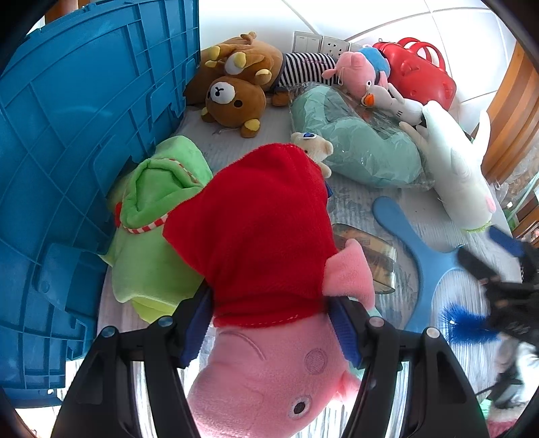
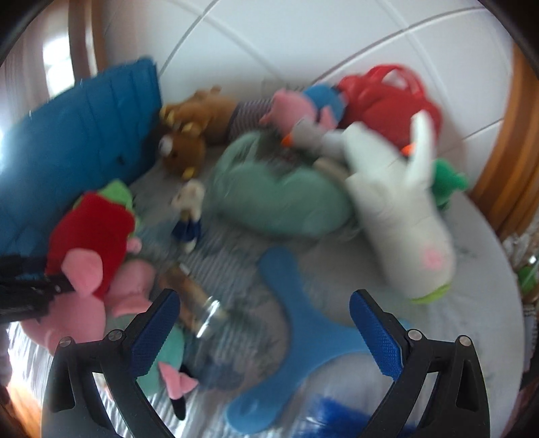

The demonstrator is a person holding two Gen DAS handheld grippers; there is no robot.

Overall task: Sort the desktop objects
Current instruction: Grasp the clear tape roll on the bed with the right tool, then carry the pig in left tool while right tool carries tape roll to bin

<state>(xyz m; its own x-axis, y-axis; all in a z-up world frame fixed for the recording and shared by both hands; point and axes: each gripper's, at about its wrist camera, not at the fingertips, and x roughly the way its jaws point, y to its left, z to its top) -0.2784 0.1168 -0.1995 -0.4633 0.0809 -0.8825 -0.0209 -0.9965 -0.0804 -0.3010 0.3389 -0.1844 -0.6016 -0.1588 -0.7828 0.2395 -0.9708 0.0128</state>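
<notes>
Left gripper point(image 1: 271, 332): black plastic frame, blue knurled pads point(image 1: 345, 328), closed on the pink plush pig in a red fleece dress point(image 1: 262, 242), clamped at the neck where dress meets head. Long axis of pig: along the fingers, head toward the camera, dress hem pointing away toward the far wall; snout and eye low in the left wrist view. Pig raised above the grey striped fabric surface point(image 1: 232, 148), just beside the soft green plush with red-and-white striped trim point(image 1: 155, 209). Ribbed blue plastic crate point(image 1: 77, 141): tipped on its side at the left, interior not visible, contents cannot be told. Right gripper point(image 2: 264, 332): jaws spread wide, holding nothing, poised over a flat blue Y-shaped plastic piece point(image 2: 303, 323). Right wrist view blurred. Further back: brown plush bear with white muzzle point(image 1: 232, 104), mint-green plush in clear crinkled film point(image 1: 357, 145), long white plush rabbit with pink nose point(image 1: 458, 171), rigid red plastic handled bag point(image 1: 417, 67) against the white tiled wall point(image 1: 370, 17).
</notes>
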